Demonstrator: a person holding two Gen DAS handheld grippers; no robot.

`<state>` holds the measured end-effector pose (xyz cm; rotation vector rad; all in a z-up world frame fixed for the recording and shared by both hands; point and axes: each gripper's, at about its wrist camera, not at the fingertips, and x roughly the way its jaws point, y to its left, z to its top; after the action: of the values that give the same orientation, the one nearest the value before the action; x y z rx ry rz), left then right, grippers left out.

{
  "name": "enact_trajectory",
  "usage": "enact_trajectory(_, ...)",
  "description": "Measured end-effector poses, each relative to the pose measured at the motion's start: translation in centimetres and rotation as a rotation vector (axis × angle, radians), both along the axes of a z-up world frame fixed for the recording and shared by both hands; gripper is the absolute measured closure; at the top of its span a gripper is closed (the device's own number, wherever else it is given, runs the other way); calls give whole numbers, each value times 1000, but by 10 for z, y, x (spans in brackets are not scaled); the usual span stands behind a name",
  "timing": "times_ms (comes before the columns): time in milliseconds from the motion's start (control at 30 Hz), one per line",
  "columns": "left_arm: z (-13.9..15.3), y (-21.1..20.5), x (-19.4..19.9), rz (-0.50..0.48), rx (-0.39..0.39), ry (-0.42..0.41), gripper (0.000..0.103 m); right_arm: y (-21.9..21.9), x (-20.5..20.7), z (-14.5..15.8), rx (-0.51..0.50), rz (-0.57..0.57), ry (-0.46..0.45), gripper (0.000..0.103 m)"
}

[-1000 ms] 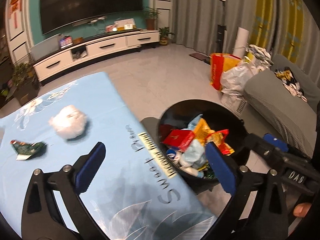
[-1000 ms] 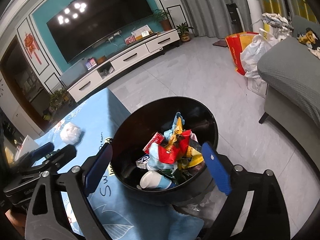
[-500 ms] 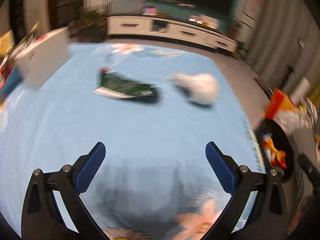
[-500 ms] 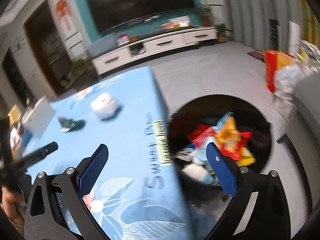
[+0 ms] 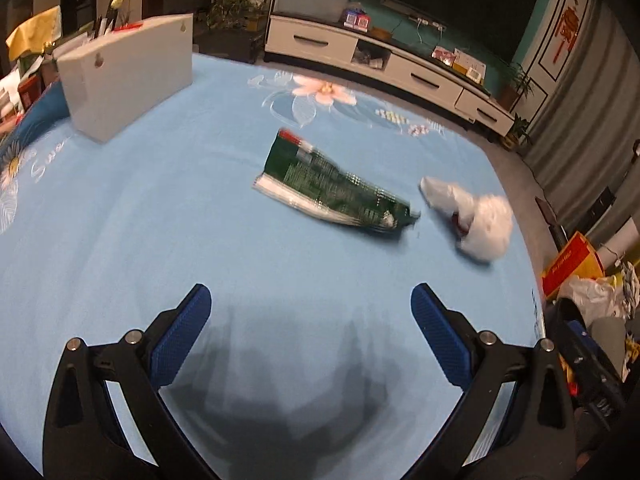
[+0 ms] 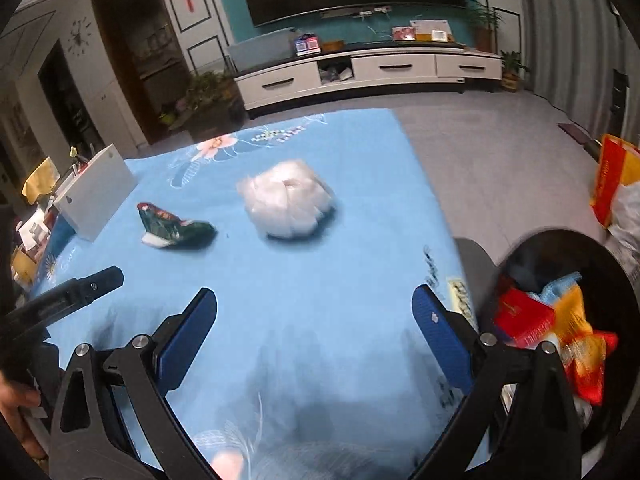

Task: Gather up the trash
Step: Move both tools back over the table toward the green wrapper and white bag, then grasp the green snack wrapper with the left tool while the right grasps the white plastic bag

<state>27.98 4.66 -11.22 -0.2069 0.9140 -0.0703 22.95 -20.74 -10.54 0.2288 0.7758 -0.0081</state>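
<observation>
A flattened green snack wrapper (image 5: 332, 188) (image 6: 172, 228) lies on the blue tablecloth (image 5: 160, 216) (image 6: 328, 280). To its right sits a crumpled white plastic bag (image 5: 476, 220) (image 6: 288, 200). My left gripper (image 5: 310, 336) hovers open over the cloth, short of the wrapper, nothing between its fingers. My right gripper (image 6: 314, 332) is open too, short of the white bag. Its black frame shows at the left wrist view's right edge; the left one's arm (image 6: 64, 300) crosses the right wrist view. The black trash bin (image 6: 624, 280) beside the table holds several colourful wrappers.
A white box (image 5: 124, 80) (image 6: 96, 196) stands on the table's far left with clutter behind it. Past the table are grey floor, a white TV cabinet (image 6: 360, 72), a red-yellow bag (image 5: 572, 264) (image 6: 612, 176) and white bags by the curtains.
Both grippers have swung left from over the bin to face the table. The wrapper and white bag now lie ahead of them; the bin has slid to the right edge. Both stay open.
</observation>
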Motion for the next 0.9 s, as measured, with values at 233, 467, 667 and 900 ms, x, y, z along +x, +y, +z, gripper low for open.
enact_trajectory(233,14,-25,47,23,36,-48,3,-4,46,-1,27,18,-34,7)
enact_trajectory(467,12,-48,75,22,117,-67,3,-3,72,-4,11,51,-50,7)
enact_trajectory(667,2,-56,88,31,144,-47,3,1,88,-13,-17,72,-30,7)
enact_trajectory(900,-9,-57,100,28,152,-11,14,3,100,-24,-37,83,8,11)
